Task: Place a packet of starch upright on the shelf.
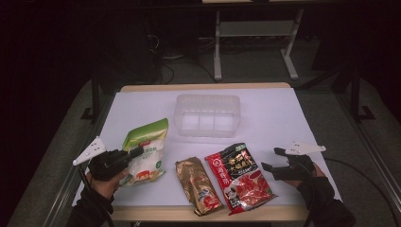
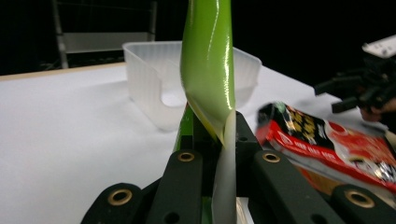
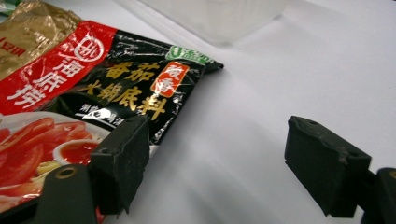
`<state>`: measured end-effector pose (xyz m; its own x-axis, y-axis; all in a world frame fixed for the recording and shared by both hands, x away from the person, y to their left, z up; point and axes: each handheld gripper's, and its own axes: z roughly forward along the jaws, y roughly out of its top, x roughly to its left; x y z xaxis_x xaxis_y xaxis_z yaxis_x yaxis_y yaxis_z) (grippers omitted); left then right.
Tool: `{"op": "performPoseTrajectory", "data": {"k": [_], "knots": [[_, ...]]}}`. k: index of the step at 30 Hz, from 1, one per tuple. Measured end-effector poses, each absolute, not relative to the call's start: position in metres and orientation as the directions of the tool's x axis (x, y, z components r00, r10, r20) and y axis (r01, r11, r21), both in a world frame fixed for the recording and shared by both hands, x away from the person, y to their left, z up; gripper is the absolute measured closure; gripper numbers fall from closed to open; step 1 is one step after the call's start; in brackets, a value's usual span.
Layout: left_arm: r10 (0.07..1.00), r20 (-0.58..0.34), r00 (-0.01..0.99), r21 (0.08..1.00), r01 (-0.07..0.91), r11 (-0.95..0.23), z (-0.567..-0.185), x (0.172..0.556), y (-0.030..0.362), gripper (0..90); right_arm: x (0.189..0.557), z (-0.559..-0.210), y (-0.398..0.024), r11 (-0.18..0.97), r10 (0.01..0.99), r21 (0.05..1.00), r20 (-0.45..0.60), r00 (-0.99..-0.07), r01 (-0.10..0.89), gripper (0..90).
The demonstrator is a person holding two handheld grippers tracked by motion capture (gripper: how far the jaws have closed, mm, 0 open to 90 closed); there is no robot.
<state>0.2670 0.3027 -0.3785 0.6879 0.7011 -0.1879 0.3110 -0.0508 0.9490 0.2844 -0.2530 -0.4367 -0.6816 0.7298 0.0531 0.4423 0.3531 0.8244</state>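
Centrally, at the far side of the white table, a clear plastic bin is seen, with bare tabletop all around it. Near the front edge, a gold packet and a red-and-black sauce packet are laid side by side, between the two grippers. The green-and-white bag is found at the near left, its upper end tilted toward the bin; in the left gripper view its green edge is seen standing upright in front of the bin. The left gripper is clenched on the near edge of this bag, the hand being held low at the table's left corner. The right gripper is held at the near right, just beside the sauce packet, its jaws spread wide with nothing between them.
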Motion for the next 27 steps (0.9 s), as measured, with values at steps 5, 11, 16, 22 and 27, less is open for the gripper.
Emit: {"op": "performPoseTrajectory", "data": {"k": [5, 11, 16, 22, 27], "knots": [[0.710, -0.178, 0.681, 0.962, 0.273, -0.021, -0.368, 0.273, 0.298, 84.7, 0.283, -0.435, -0.252, 0.356, 0.730, 0.833, 0.034, -0.683, 0.423, 23.5], [0.702, -0.187, 0.687, 0.969, 0.246, 0.017, -0.357, 0.281, 0.289, 84.7, 0.281, -0.433, -0.252, 0.354, 0.731, 0.842, 0.022, -0.682, 0.406, 21.9], [0.702, -0.194, 0.685, 0.972, 0.229, 0.045, -0.352, 0.291, 0.281, 84.6, 0.280, -0.433, -0.253, 0.346, 0.730, 0.853, 0.017, -0.683, 0.391, 20.9], [0.699, -0.205, 0.685, 0.973, 0.221, 0.069, -0.349, 0.302, 0.269, 84.6, 0.277, -0.433, -0.256, 0.341, 0.741, 0.854, 0.014, -0.672, 0.394, 20.9], [0.684, -0.201, 0.701, 0.975, 0.211, 0.070, -0.343, 0.313, 0.255, 84.6, 0.273, -0.434, -0.259, 0.337, 0.748, 0.853, 0.016, -0.664, 0.400, 21.0]]}}
